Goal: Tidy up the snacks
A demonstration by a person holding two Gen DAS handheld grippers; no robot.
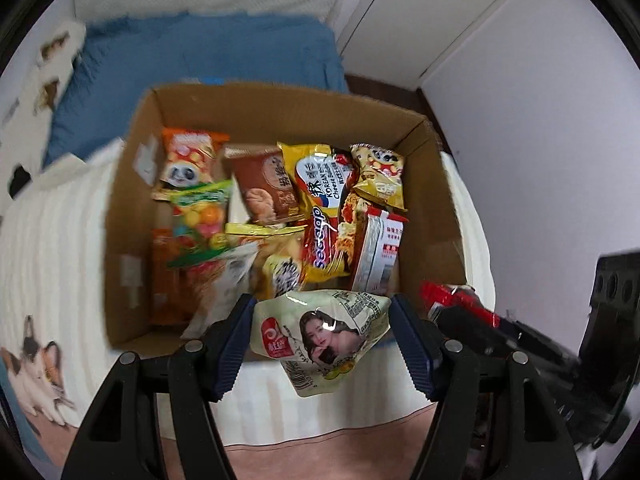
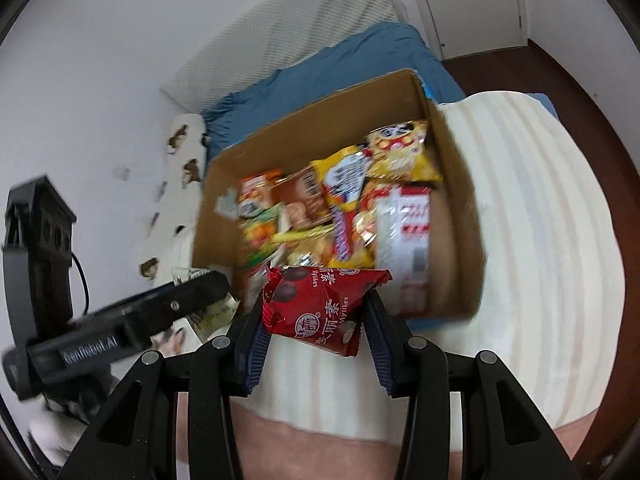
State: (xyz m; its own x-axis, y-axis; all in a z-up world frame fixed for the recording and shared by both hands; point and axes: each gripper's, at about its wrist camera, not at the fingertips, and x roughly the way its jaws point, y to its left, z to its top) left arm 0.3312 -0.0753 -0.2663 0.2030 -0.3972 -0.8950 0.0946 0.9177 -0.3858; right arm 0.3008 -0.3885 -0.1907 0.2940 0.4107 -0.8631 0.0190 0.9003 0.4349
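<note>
Above the near rim of one cardboard box [image 1: 280,108], crowded with roughly ten snack packets, one pale green pouch [image 1: 320,336] is clamped by the left gripper [image 1: 322,344], one red chocolate packet [image 2: 320,304] by the right gripper [image 2: 316,340].

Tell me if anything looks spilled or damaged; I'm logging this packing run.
Nothing stands out. The snacks sit inside the cardboard box, loosely overlapping; the left gripper holds a pale green packet and the right gripper a red packet, both intact.
</note>
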